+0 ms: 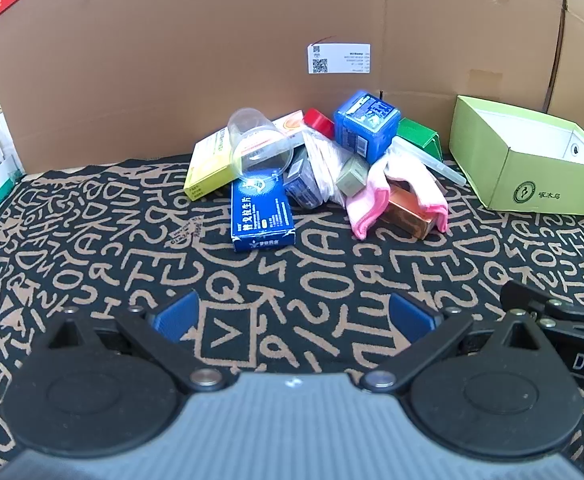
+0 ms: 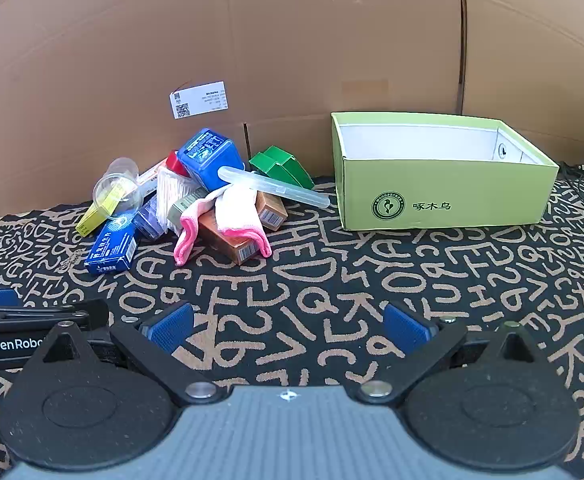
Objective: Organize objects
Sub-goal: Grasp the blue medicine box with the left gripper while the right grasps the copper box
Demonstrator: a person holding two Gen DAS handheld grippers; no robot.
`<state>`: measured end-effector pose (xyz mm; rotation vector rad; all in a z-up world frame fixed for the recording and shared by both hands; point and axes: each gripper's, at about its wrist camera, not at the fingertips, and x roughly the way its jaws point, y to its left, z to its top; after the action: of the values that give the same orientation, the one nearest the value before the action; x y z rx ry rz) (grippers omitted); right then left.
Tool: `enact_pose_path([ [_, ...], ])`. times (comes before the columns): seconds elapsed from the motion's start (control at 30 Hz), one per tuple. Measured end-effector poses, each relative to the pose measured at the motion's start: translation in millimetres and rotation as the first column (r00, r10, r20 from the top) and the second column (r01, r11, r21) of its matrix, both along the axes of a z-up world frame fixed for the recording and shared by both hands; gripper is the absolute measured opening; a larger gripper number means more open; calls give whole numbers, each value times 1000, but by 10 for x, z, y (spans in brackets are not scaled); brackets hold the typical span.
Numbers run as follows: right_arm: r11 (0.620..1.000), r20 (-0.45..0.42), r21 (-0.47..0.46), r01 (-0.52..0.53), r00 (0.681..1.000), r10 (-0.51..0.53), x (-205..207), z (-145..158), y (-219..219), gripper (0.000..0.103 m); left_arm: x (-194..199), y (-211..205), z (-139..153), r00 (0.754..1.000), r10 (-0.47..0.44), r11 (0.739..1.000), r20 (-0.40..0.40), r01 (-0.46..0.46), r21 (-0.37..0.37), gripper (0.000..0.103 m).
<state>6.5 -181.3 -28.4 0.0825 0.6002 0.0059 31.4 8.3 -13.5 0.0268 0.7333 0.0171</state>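
A heap of small items lies on the patterned cloth against the cardboard wall: a blue medicine box (image 1: 260, 216) (image 2: 112, 248), a clear plastic cup (image 1: 258, 142) (image 2: 116, 190), a yellow box (image 1: 208, 164), a blue cube-shaped box (image 1: 365, 124) (image 2: 210, 158), a pink cloth (image 1: 395, 188) (image 2: 228, 216) over a brown box (image 1: 407, 214) (image 2: 232, 242), a green folded piece (image 2: 282, 166) and a clear tube (image 2: 272, 188). An open green shoebox (image 1: 531, 184) (image 2: 443, 196) stands to the right of the heap. My left gripper (image 1: 293, 316) and right gripper (image 2: 288, 326) are both open, well short of the heap, with only cloth between their pads.
Brown cardboard panels (image 2: 292, 40) wall the back and right. The black cloth with tan letters (image 2: 411, 280) covers the table. The other gripper shows at the right edge of the left wrist view (image 1: 559, 320) and at the left edge of the right wrist view (image 2: 32, 320).
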Motion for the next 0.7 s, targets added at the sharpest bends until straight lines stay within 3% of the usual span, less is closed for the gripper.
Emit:
enact_pose_path([
  [0.37,1000,-28,6,-9,1000,9,139,-74,-20,103,164,65,-90,1000,-3,1000,-28,3,-12,103],
  [0.57,999,-27,19,-37,999,38,277,-172,-32,103,338,414,-82,999,39,997,12,-39,-64,103],
  [0.7,996,23,-22,-83,996,83,508,-231,40,103,517,581,-72,1000,20,995,21,-18,-94,103],
])
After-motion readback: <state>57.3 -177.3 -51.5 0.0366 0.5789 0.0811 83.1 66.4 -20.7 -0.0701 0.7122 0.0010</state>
